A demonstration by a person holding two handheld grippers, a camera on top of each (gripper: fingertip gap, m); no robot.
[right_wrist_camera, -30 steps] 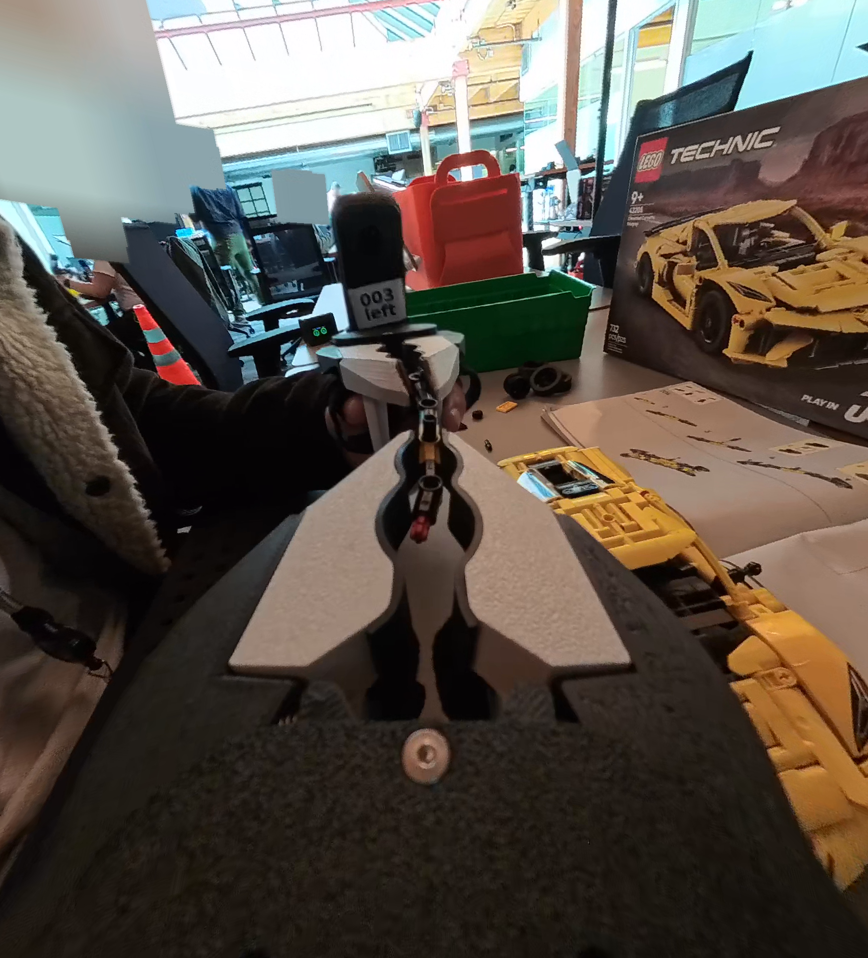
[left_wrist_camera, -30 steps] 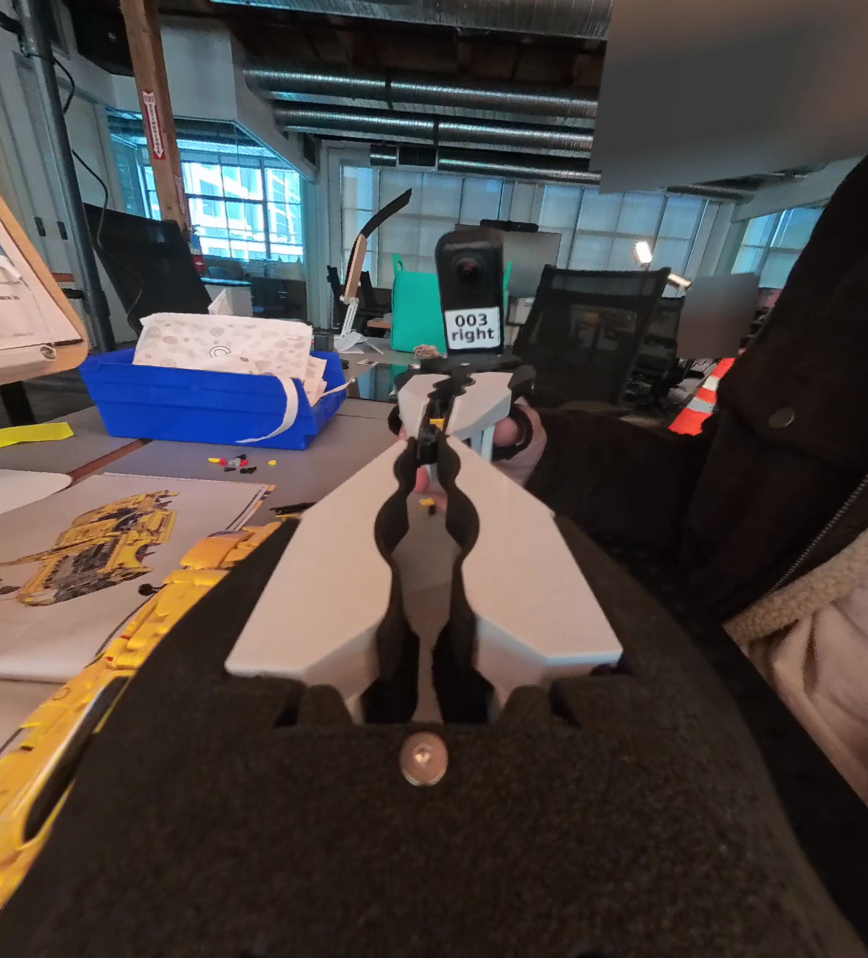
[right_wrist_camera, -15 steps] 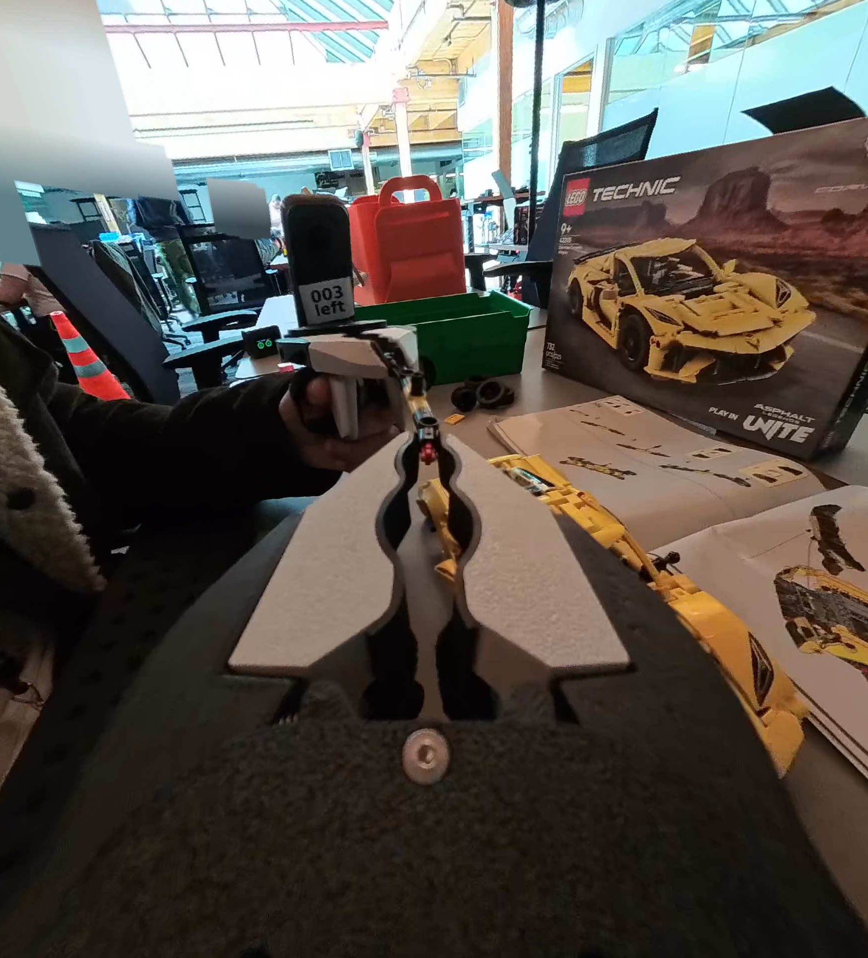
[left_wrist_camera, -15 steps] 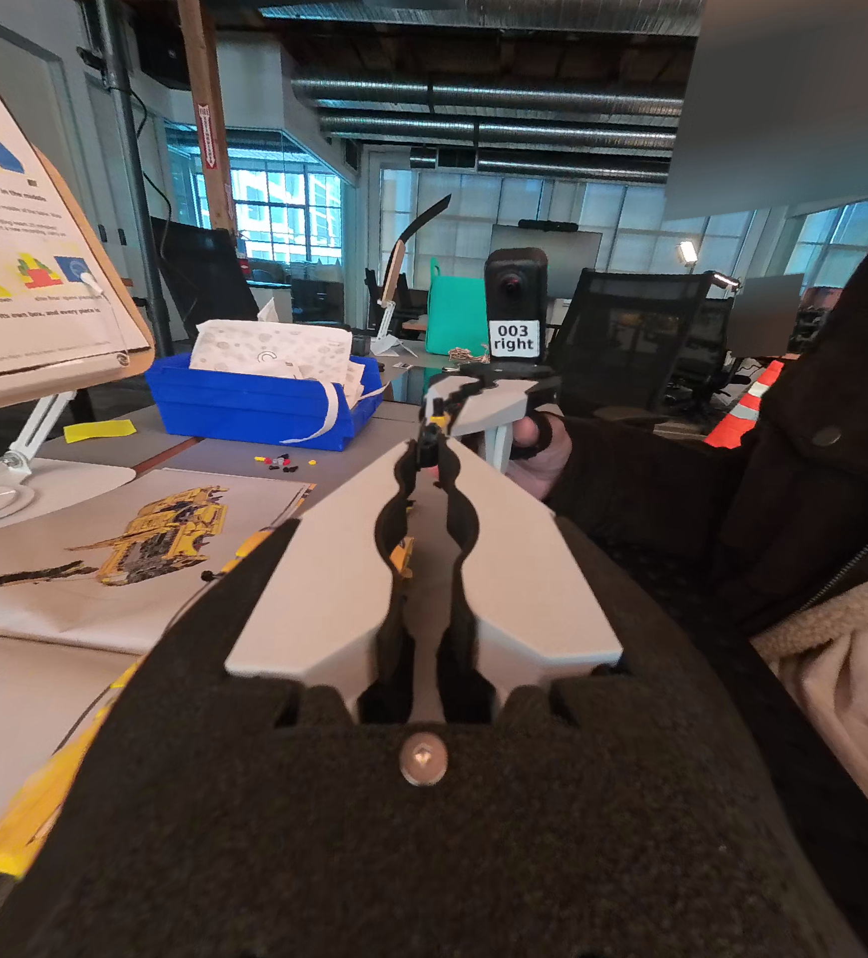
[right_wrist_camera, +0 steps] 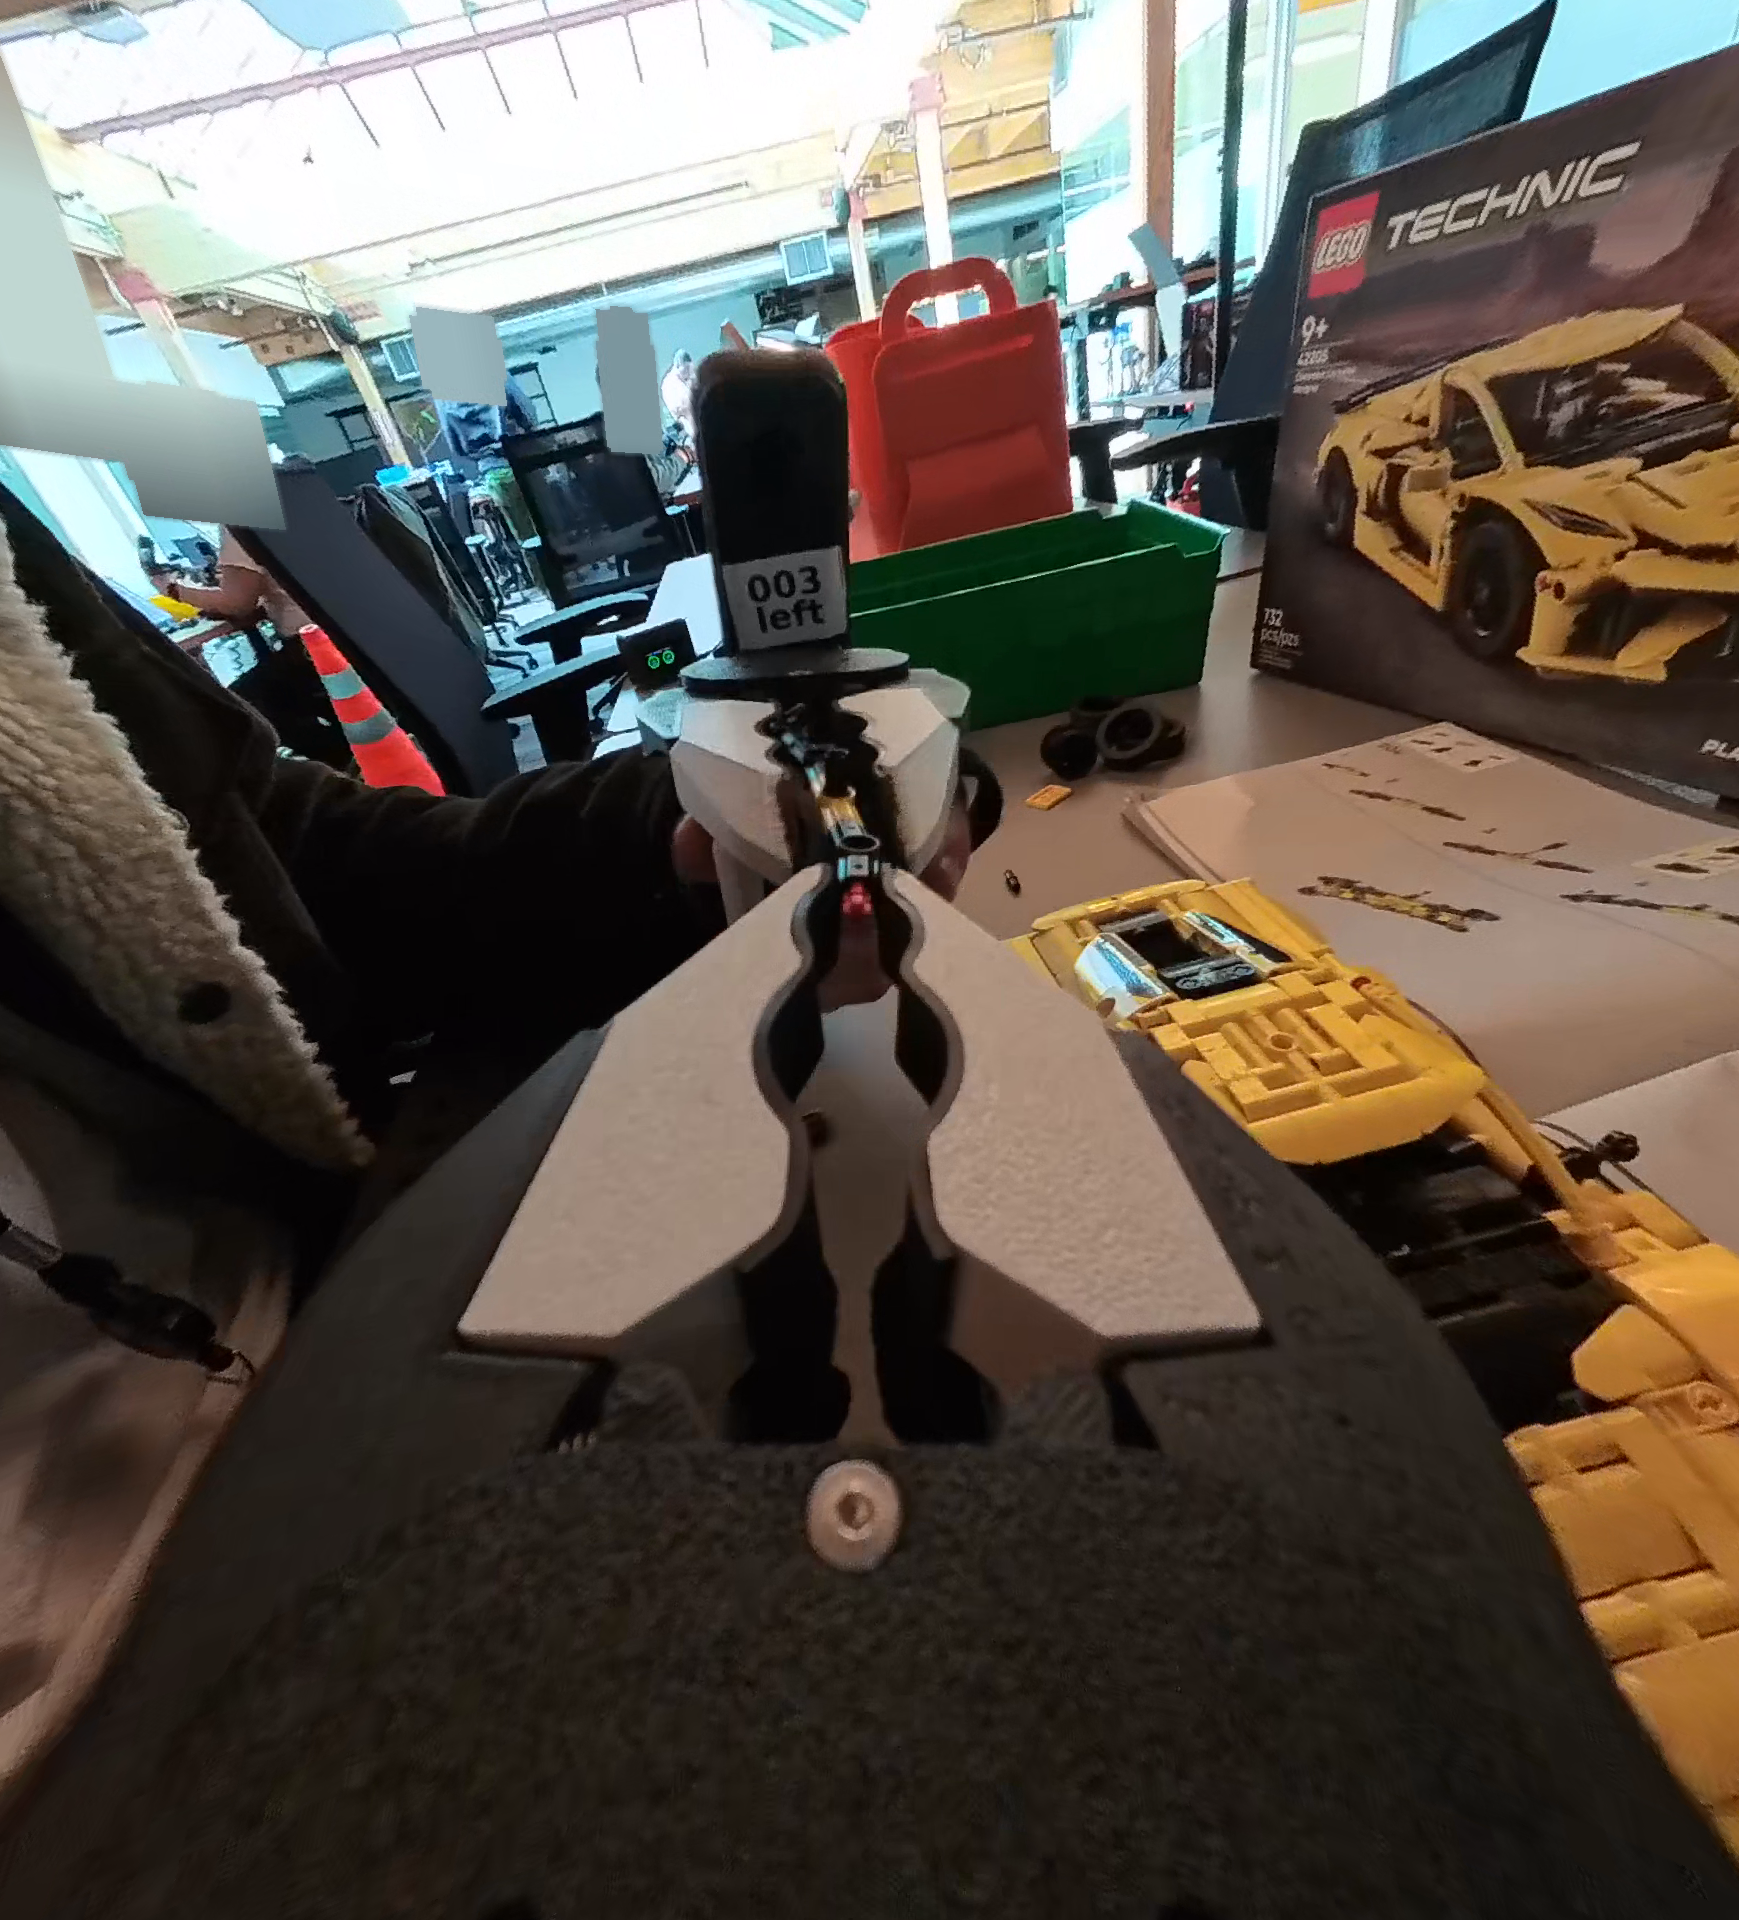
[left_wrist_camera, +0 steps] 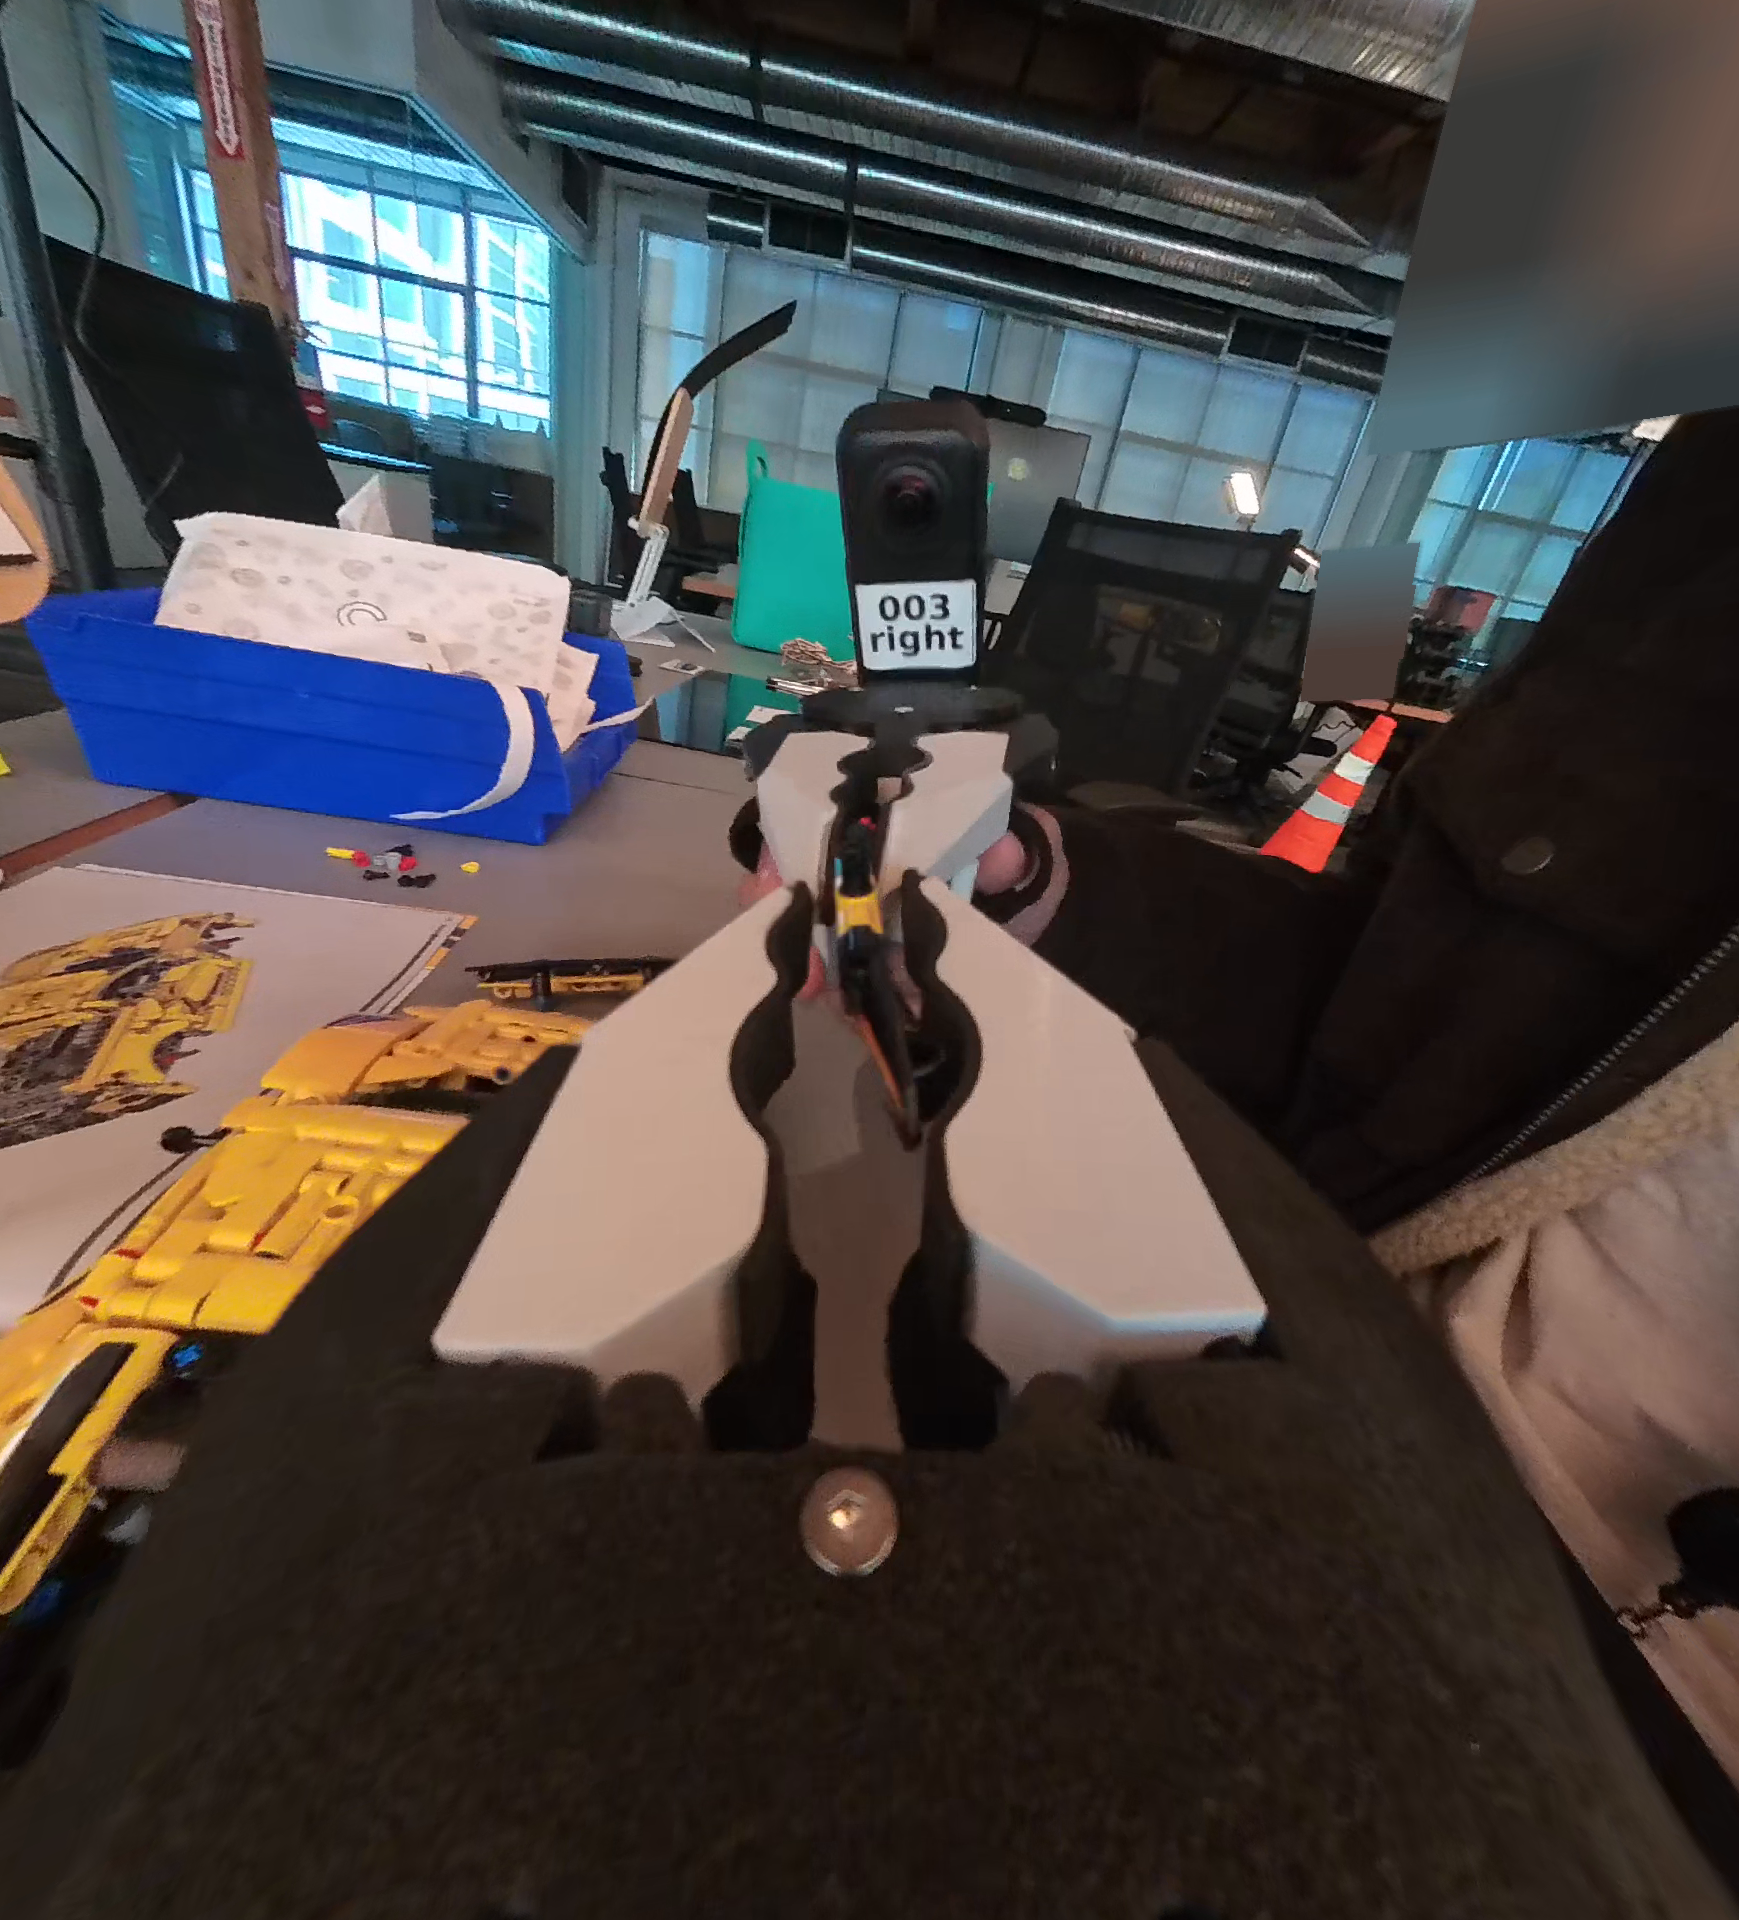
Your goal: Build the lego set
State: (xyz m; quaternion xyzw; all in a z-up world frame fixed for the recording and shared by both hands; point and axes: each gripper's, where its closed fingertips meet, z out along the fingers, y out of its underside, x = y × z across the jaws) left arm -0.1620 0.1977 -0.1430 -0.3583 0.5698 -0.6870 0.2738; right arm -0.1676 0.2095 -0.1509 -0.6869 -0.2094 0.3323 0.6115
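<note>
My two grippers face each other above the table edge, and a thin black and yellow lego beam (left_wrist_camera: 870,997) spans between them. My left gripper (left_wrist_camera: 860,906) is shut on the beam, which runs back into its jaws. My right gripper (right_wrist_camera: 854,885) is shut on the beam's red-tipped end (right_wrist_camera: 854,900); the beam (right_wrist_camera: 829,800) runs on into the left gripper beyond. The yellow lego car (left_wrist_camera: 304,1174) lies on the table below left in the left wrist view. In the right wrist view it (right_wrist_camera: 1291,1049) lies to the right.
Open instruction pages (left_wrist_camera: 65,1039) (right_wrist_camera: 1467,883) lie beside the car. A blue bin (left_wrist_camera: 325,727), small loose parts (left_wrist_camera: 392,864) and a spare beam (left_wrist_camera: 564,975) are behind. The set's box (right_wrist_camera: 1571,468), a green bin (right_wrist_camera: 1031,613) and black tyres (right_wrist_camera: 1114,740) stand at the back. My left and right fingertips are right by each other.
The beam now reaches deep into the left jaws, and only its red end sits at the right tips; a second ago this was reversed. Both views swung aside and back.
</note>
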